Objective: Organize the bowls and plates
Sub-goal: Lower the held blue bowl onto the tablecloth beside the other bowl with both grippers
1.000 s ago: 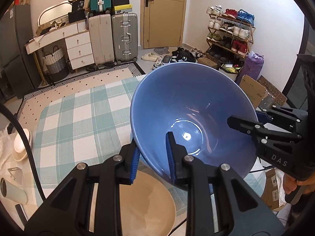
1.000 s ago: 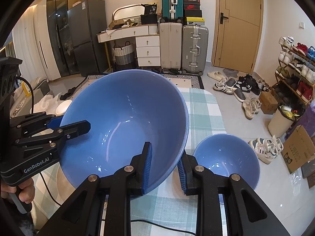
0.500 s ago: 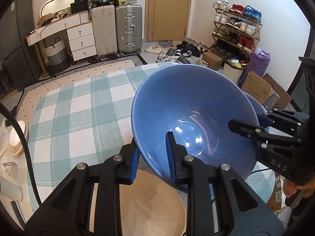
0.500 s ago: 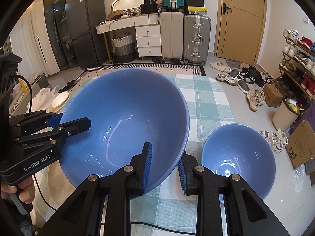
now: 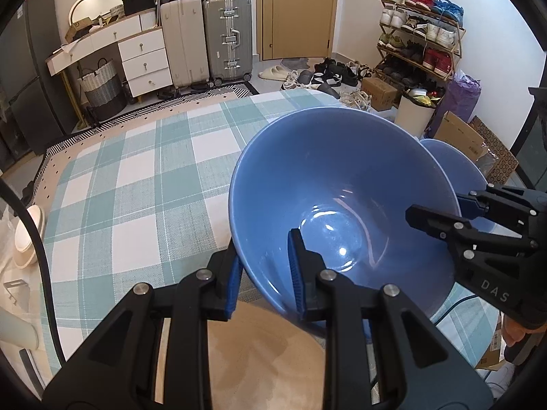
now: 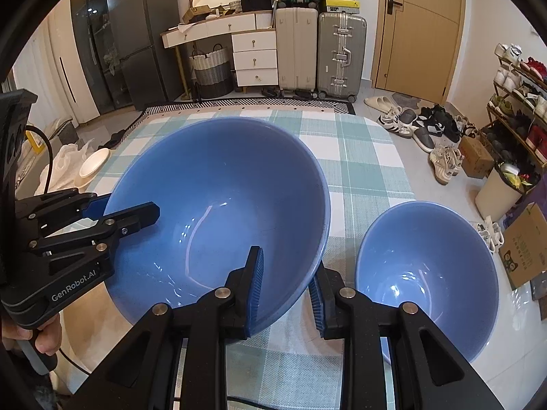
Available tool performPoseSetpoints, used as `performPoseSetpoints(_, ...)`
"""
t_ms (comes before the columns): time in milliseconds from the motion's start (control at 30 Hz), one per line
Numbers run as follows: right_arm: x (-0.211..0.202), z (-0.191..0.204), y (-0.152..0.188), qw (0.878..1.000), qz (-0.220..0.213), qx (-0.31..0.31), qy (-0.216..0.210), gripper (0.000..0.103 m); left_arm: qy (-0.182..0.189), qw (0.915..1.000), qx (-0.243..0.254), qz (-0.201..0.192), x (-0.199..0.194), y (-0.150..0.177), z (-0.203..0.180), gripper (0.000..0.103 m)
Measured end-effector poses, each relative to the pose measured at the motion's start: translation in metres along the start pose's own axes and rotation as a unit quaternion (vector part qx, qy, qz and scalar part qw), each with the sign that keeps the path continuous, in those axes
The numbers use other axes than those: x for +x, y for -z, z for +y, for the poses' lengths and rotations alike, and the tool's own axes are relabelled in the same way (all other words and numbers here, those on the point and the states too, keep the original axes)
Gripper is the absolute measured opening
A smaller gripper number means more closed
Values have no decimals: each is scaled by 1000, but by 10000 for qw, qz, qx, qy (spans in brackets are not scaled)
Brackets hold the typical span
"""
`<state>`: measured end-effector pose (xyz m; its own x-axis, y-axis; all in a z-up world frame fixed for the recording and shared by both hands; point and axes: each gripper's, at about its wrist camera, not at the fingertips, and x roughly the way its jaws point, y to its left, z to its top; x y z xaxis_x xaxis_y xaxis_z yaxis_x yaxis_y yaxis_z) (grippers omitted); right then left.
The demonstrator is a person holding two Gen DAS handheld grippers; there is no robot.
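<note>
A large blue bowl (image 5: 342,205) (image 6: 218,205) hangs tilted over the checked tablecloth (image 5: 136,188), held from two sides. My left gripper (image 5: 263,266) is shut on its near rim, one pad inside and one outside. My right gripper (image 6: 287,273) is shut on the opposite rim in the same way. Each gripper also shows in the other view: the right gripper (image 5: 434,218) and the left gripper (image 6: 130,212). A smaller blue bowl (image 6: 427,273) (image 5: 458,167) stands on the table just to the right of the held one. A beige plate (image 5: 259,352) lies under my left gripper.
A white dish (image 6: 94,164) rests on a low surface left of the table. A black cable (image 5: 34,239) hangs at the left. Suitcases (image 6: 321,51), drawers and a shoe rack (image 5: 420,41) line the far walls. The table's right edge runs close by the smaller bowl.
Both grippers have come down towards the table with the large bowl held between them. The smaller bowl and the beige plate now look nearer and larger.
</note>
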<state>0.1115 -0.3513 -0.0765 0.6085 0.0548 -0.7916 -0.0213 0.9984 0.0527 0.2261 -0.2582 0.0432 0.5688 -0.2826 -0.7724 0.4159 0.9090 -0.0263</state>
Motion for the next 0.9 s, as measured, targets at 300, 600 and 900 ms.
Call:
performPoseSetpoints(300,16,-1,1,10000,71,-11,47,26,-130,9999,43,90,28,-1,8,21)
performPoseSetpoints(600,20,2,0,9999,40,-73,131,26,-268,9996,78,89,42,1,15,21)
performPoseSetpoints(900,20,5,3,9996,27,-201,213,34,-316,9992,141,180,52,4,19,22)
